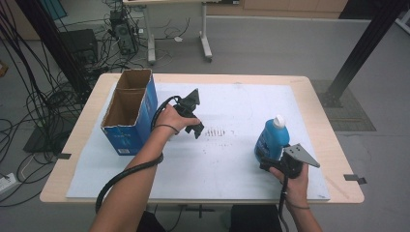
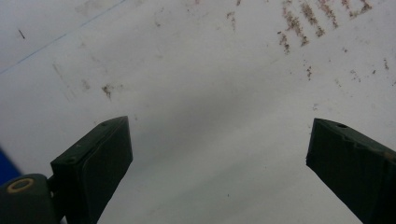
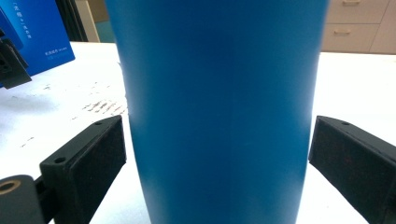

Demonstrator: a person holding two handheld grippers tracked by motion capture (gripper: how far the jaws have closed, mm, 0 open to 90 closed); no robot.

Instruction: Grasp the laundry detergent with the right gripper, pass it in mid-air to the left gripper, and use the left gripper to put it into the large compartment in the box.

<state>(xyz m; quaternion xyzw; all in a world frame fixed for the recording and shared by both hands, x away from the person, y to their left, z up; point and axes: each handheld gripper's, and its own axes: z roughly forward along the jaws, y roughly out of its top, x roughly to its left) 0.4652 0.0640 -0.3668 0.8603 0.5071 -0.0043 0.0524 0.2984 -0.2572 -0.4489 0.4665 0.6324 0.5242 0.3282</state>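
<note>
A blue bottle (image 1: 271,140) with a white cap stands upright on the right side of the white mat (image 1: 232,104). My right gripper (image 1: 265,162) is at its base, open, with one jaw on each side. In the right gripper view the bottle's blue body (image 3: 219,93) fills the gap between the pads (image 3: 88,158), close to both. My left gripper (image 1: 196,129) is left of centre, beside the blue box (image 1: 129,113), and points down at the mat. It is open (image 2: 217,149) with only stained mat (image 2: 210,84) between its jaws.
The open-topped blue cardboard box stands at the mat's left edge; its side shows in the right gripper view (image 3: 39,32). A patch of brown marks (image 1: 215,131) lies mid-mat. The wooden table (image 1: 316,104) borders the mat. Cables and a desk frame stand beyond.
</note>
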